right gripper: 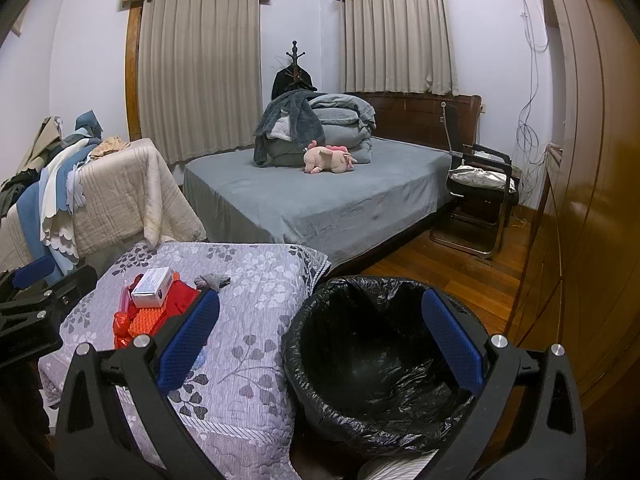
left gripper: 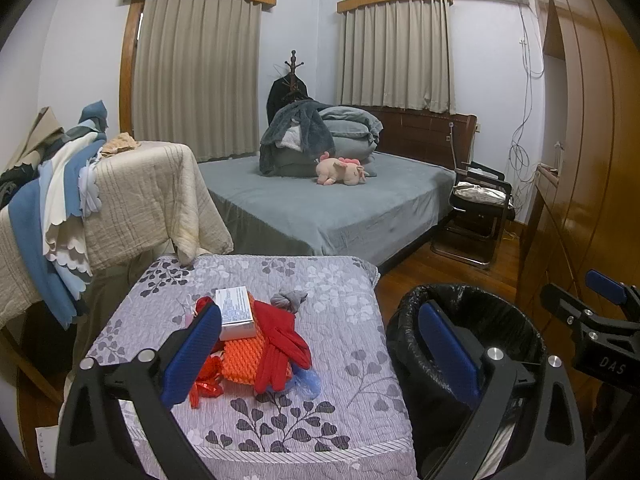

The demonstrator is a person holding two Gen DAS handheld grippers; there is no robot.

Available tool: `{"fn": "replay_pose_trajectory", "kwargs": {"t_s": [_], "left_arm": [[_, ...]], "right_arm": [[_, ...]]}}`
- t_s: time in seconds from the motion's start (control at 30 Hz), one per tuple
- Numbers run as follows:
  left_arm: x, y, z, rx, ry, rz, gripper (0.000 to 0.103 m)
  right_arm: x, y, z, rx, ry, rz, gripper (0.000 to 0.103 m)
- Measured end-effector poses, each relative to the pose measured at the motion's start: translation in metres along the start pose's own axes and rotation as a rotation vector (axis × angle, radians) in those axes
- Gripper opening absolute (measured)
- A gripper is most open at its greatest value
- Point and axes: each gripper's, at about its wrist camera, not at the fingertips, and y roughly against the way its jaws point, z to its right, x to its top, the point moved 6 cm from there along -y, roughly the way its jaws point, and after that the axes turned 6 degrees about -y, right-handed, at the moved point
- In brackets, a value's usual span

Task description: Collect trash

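Observation:
A heap of trash lies on a floral grey quilt (left gripper: 320, 400): a white box (left gripper: 236, 312), red gloves (left gripper: 280, 344), an orange foam net (left gripper: 244, 360), red crinkled wrap (left gripper: 204, 388), a grey wad (left gripper: 288, 298) and a blue plastic scrap (left gripper: 308, 384). My left gripper (left gripper: 320, 348) is open above the quilt, nothing between its blue pads. A bin with a black liner (right gripper: 380, 344) stands to the right of the quilt. My right gripper (right gripper: 324, 340) hangs open over the bin, holding nothing. The box (right gripper: 152, 282) and the heap show at the left in the right wrist view.
A grey bed (left gripper: 332, 208) with folded bedding and a pink plush toy (left gripper: 340, 170) lies behind. A cloth-draped rack (left gripper: 132, 196) stands to the left, a black chair (left gripper: 476, 216) and wooden wardrobe (left gripper: 580, 160) to the right. Wooden floor (right gripper: 452, 268) shows past the bin.

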Motion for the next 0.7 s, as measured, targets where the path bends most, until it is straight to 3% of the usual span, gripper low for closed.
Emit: {"fn": "replay_pose_trajectory", "kwargs": {"t_s": [0.7], "left_arm": [[0.0004,0.0007,0.0008,0.000,0.000,-0.003,0.097]], "right_arm": [[-0.0011,-0.0005,-0.0012,0.002,-0.004,-0.005,0.098]]}}
